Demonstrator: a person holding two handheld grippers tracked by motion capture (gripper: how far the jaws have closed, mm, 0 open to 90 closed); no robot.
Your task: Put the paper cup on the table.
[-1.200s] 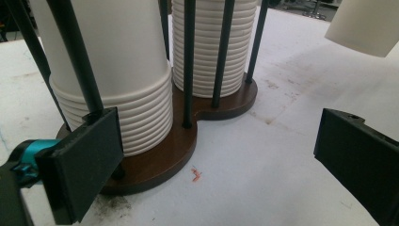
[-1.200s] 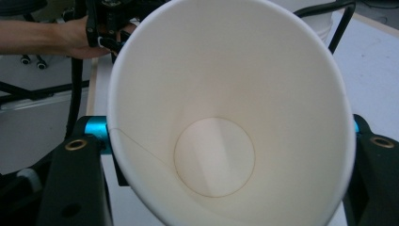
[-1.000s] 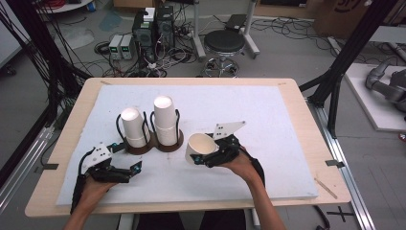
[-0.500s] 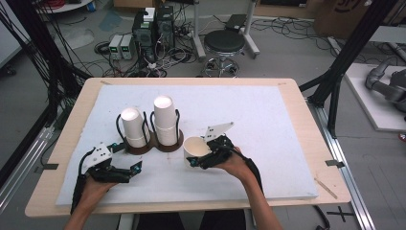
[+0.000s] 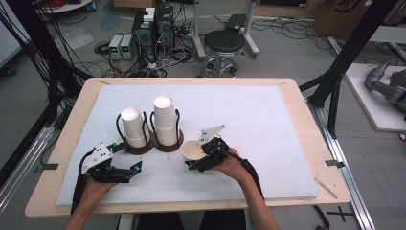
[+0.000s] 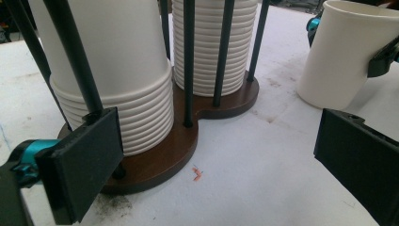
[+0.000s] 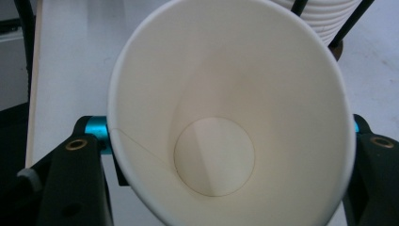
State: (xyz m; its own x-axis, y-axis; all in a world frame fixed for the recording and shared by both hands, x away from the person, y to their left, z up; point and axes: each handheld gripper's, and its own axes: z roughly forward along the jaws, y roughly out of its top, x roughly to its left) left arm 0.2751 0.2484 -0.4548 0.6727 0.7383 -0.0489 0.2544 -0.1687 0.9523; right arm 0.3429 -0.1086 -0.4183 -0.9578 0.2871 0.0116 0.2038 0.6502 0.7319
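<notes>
Paper cup (image 5: 193, 150) was held upright, mouth up, between the jaws of the right gripper (image 5: 203, 154), which were pinched against its opposite sides; in the right gripper view the cup (image 7: 230, 113) was seen from above, empty, with a jaw pressed to each flank. It was carried just off the white mat (image 5: 268, 124), just beside the right-hand stack (image 5: 164, 120) of the wooden cup holder (image 5: 155, 144), whose two stacks of inverted cups stood inside black wire posts. Left gripper (image 5: 125, 171) was rested on the mat in front of the left stack (image 5: 134, 127), jaws spread wide with nothing between them; its own view showed the holder base (image 6: 176, 141) and the held cup (image 6: 336, 52) farther off. Step in hand was judged to be the setting down of a single cup taken from the stack. Next move was judged to call for lowering until the base sat flat on the mat, then release without tipping.
</notes>
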